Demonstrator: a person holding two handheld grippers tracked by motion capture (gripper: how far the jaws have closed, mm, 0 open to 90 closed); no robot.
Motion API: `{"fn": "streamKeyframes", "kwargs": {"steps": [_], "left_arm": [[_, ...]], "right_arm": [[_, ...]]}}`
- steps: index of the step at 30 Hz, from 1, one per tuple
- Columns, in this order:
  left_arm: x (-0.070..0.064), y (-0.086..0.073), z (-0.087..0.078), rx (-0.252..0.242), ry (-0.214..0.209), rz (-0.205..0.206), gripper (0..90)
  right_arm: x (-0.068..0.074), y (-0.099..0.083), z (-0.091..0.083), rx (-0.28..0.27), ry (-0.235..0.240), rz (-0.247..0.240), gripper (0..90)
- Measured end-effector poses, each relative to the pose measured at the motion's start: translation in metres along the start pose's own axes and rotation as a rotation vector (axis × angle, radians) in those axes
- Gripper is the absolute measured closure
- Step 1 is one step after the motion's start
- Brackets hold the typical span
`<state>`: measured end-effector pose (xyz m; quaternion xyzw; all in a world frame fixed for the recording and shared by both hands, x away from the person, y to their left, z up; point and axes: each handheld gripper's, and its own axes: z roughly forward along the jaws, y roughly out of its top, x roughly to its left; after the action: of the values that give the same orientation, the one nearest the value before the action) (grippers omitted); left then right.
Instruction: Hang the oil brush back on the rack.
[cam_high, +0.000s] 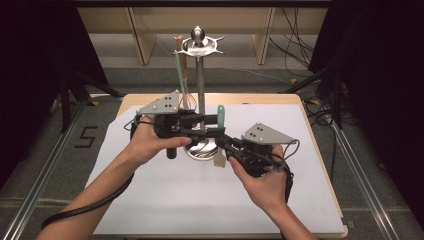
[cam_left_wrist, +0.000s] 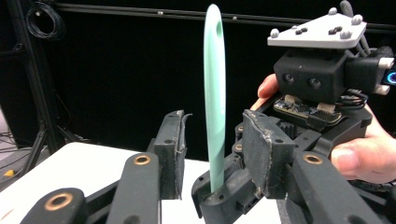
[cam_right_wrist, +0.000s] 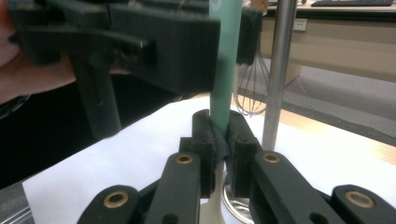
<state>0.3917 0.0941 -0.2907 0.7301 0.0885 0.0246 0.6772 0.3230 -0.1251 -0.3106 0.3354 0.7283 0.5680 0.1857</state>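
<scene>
My right hand-held gripper (cam_right_wrist: 219, 140) clamps the green spatula (cam_left_wrist: 215, 93) low on its handle, upright beside the rack pole (cam_high: 200, 95) mid-surface. Left hand-held gripper (cam_left_wrist: 212, 140) is wide open around the handle. Risk: closing off-centre tilts it, or it knocks the pole.

Even overhead light is falling on the white counter (cam_high: 200, 200), leaving soft shadows beneath the forearms; dark curtains are framing both sides. In the right gripper view, the near left hand-held gripper (cam_right_wrist: 140, 42) is appearing blurred, and the background is looking soft.
</scene>
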Motion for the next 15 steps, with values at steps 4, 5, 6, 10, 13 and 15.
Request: {"fn": "streamKeyframes", "kwargs": {"steps": [4,5,6,10,13,15], "left_arm": [[-0.0024,-0.0012,0.0001,-0.011,0.007,-0.011,67.1],[-0.0028,-0.0011,-0.0002,-0.015,0.009,-0.016,69.6],[-0.0032,-0.0008,-0.0008,-0.019,0.014,-0.025,70.9],[-0.0023,-0.0002,-0.0025,-0.018,0.015,-0.028,77.5],[-0.0018,0.0008,-0.0042,-0.014,0.015,-0.028,80.3],[-0.0013,0.0015,-0.0048,-0.016,0.006,-0.025,80.9]], "right_arm": [[-0.0015,-0.0002,0.0007,-0.009,-0.008,-0.013,84.5],[-0.0015,-0.0001,0.0007,-0.007,-0.009,-0.009,84.5],[-0.0008,-0.0001,0.0003,0.003,-0.005,0.006,84.5],[-0.001,-0.0002,0.0011,-0.01,-0.004,-0.009,84.5],[0.0009,0.0002,0.002,-0.005,0.005,-0.002,84.5],[0.0019,0.0008,0.0019,0.001,0.008,0.009,84.4]]}}
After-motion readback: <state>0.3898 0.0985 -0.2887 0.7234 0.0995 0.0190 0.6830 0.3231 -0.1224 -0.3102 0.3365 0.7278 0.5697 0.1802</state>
